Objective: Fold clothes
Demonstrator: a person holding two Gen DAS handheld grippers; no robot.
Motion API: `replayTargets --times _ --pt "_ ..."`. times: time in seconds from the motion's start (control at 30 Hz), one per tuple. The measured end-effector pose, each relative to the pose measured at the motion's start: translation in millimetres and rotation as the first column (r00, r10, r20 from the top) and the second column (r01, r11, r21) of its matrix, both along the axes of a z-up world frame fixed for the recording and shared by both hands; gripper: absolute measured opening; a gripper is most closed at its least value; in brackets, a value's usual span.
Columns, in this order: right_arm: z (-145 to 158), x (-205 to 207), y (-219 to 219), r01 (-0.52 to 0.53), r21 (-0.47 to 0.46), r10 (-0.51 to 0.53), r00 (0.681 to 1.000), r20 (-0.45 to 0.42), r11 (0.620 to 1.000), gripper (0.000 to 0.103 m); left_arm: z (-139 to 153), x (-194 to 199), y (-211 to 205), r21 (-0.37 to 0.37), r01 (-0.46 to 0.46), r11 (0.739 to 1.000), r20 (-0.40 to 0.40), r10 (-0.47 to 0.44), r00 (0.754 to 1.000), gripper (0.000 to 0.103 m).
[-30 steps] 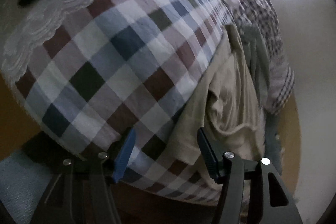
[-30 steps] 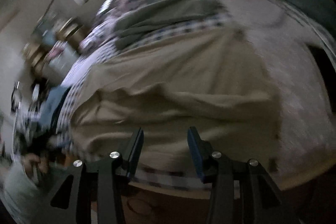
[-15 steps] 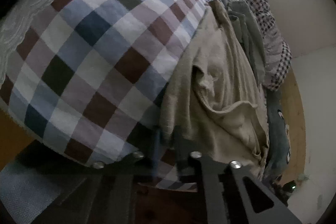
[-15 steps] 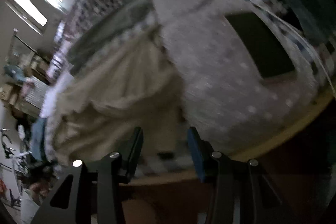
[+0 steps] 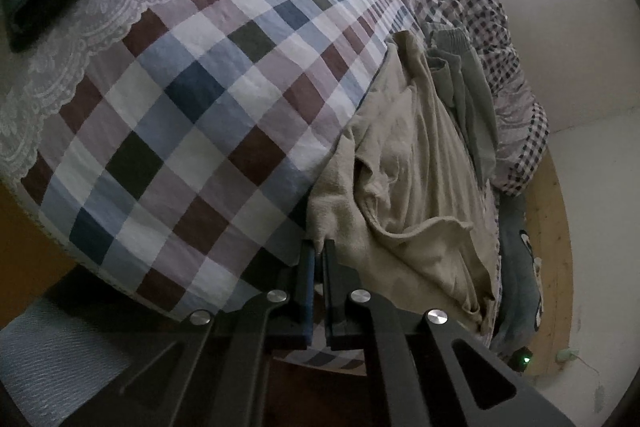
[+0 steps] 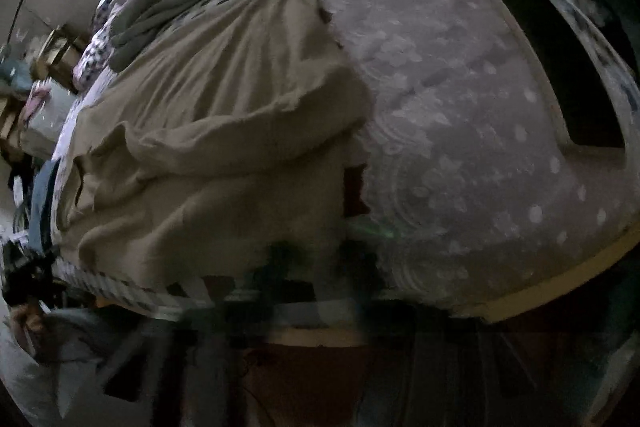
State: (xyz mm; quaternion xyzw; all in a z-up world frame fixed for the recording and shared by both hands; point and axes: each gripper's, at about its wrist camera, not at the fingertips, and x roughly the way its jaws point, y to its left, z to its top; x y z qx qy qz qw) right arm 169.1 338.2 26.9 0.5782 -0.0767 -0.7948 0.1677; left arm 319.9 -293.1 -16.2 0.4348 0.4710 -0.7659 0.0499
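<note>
We see no containers. The beige garment (image 5: 416,187) lies lower right on the checked bedspread (image 5: 192,131). Our left gripper (image 5: 319,247) pinches its corner tight. In the right view, our right gripper (image 6: 320,267) is a dark blur at bottom centre, fingers drawn together; any grip is unclear.

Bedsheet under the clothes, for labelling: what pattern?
Checked bedsheet: white, blue, maroon and dark squares; clearest in the left wrist view.

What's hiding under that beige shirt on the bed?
The beige shirt lies on the checkered bedsheet, whose squares peek out along its near edge. A grey-green garment lies beyond it. Anything else beneath it is covered.
</note>
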Motion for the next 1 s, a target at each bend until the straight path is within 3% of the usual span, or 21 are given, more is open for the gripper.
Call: replayTargets --times 0.17,0.37,0.43,0.53,0.67,0.77,0.87,1.0 --pt "32 17 6 -0.021 0.047 0.025 0.996 -0.083 0.999 0.002 7 5 -3 0.010 0.004 1.000 -0.003 -0.004 1.000 0.001" --pt "65 31 32 -0.060 0.088 0.068 0.993 -0.094 0.994 0.001 25 25 -13 0.067 0.012 0.998 -0.038 -0.009 0.999 0.001" --pt "58 27 34 -0.082 0.127 0.091 0.994 -0.065 0.989 0.001 23 24 -14 0.058 0.008 0.998 -0.014 -0.007 1.000 0.001" --pt "30 9 23 -0.108 0.172 0.108 0.994 0.012 0.979 0.001 0 20 -14 0.050 0.002 0.999 0.103 -0.007 0.995 0.001" --pt "4 -4 10 -0.126 0.228 0.112 0.991 0.074 0.966 0.002 -12 11 -9 -0.023 0.014 1.000 0.231 -0.008 0.973 0.001" --pt "2 -8 1 -0.153 0.267 0.136 0.987 0.081 0.951 0.002 -25 8 -8 -0.064 0.008 0.998 0.327 0.014 0.945 0.000" --pt "0 -11 -3 -0.170 0.300 0.147 0.984 0.096 0.939 0.003 -24 10 -11 -0.065 -0.002 0.998 0.326 0.023 0.945 0.000" --pt "9 -7 3 -0.175 0.453 0.150 0.985 0.090 0.874 0.005 -9 19 -15 -0.059 -0.028 0.998 0.247 0.041 0.968 0.002"
